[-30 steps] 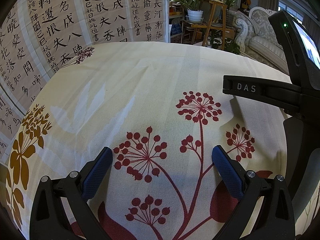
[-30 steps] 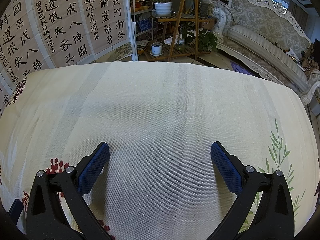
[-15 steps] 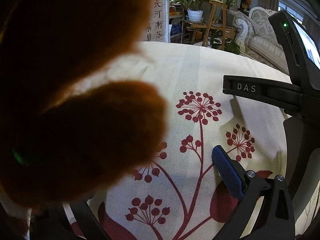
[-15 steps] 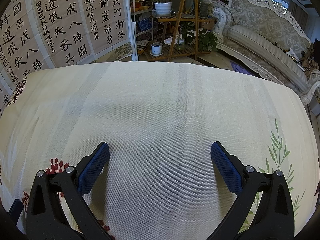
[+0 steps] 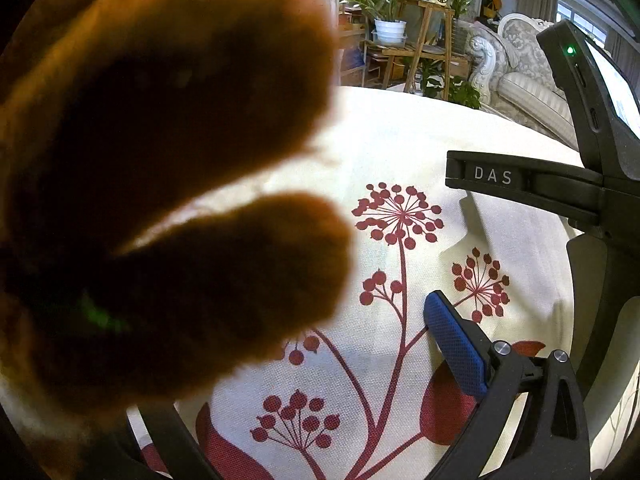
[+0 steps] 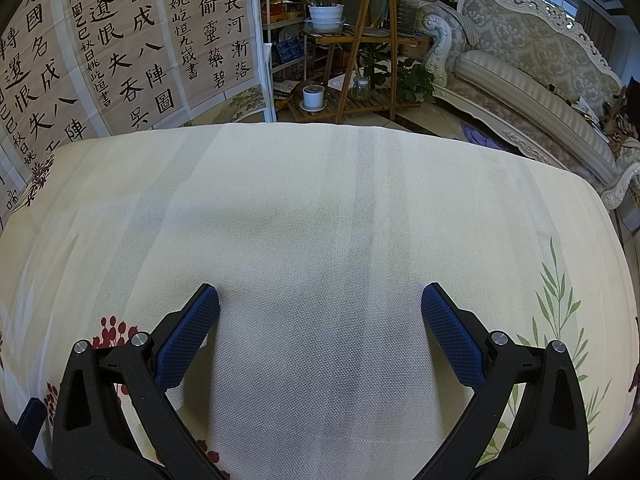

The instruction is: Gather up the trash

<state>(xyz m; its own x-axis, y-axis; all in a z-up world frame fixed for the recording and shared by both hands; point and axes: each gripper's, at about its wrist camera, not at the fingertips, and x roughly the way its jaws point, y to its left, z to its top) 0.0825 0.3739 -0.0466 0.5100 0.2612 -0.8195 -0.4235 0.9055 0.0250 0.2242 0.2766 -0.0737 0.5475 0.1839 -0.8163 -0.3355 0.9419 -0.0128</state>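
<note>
No trash shows in either view. In the left wrist view, blurred human fingers sit right against the lens and hide the left half, including my left gripper's left finger. Its right blue pad shows in its wide-open position over the cream tablecloth with red flower prints. The other gripper's black body marked DAS stands at the right. In the right wrist view my right gripper is open and empty, low over plain cloth.
Beyond the table's far edge stand calligraphy screens, a wooden plant stand with pots and an ornate sofa. A green leaf print marks the cloth at the right.
A hand's fingers have come in front of the left wrist camera, covering more of it than half a second ago. Neither gripper has moved.
</note>
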